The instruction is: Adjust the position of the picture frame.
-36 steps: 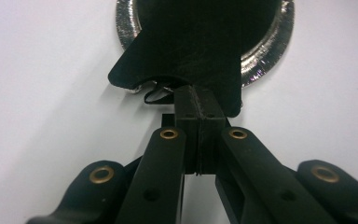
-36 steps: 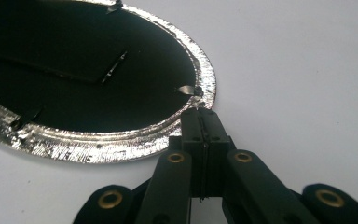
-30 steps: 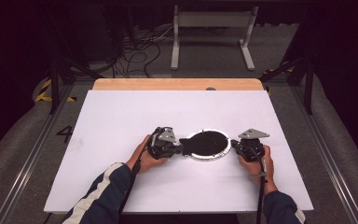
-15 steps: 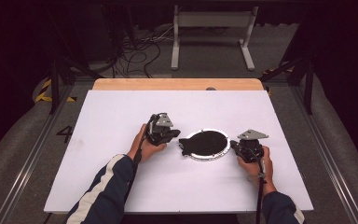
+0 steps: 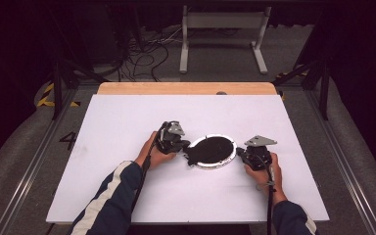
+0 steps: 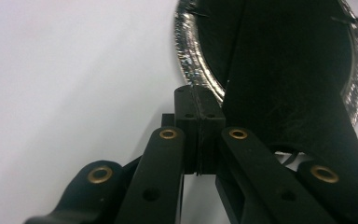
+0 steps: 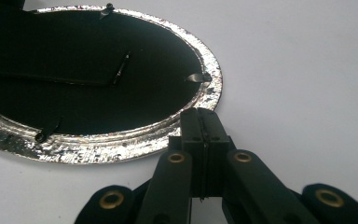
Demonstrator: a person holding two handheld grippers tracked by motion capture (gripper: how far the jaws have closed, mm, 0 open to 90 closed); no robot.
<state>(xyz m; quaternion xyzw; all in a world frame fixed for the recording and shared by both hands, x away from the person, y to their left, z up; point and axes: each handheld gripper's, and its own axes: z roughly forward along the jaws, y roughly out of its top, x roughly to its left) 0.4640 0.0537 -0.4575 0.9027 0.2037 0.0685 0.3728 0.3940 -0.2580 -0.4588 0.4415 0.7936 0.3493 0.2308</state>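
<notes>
An oval picture frame [image 5: 215, 150] lies face down on the white table top [image 5: 127, 122], with a silver rim [image 7: 98, 147] and a black backing [image 7: 74, 79]. Its black stand flap [image 6: 298, 112] sticks out over the rim at the frame's left end. My left gripper [image 5: 185, 145] is at that left end, its jaws shut together [image 6: 199, 112] just beside the flap and the rim [image 6: 189, 56], with nothing seen between them. At the frame's right end my right gripper [image 5: 240, 152] is also shut, its tip [image 7: 204, 126] touching the rim's outer edge.
Small black clips [image 7: 46, 135] hold the backing along the rim. A wooden strip [image 5: 186, 88] runs along the table's far edge. Beyond it are a dark floor, cables [image 5: 147, 54] and a white stand [image 5: 223, 34]. Cables trail back from both grippers along the person's forearms.
My left gripper drew back from the frame toward the far left, then came back to its left end. The right gripper and the frame stayed put.
</notes>
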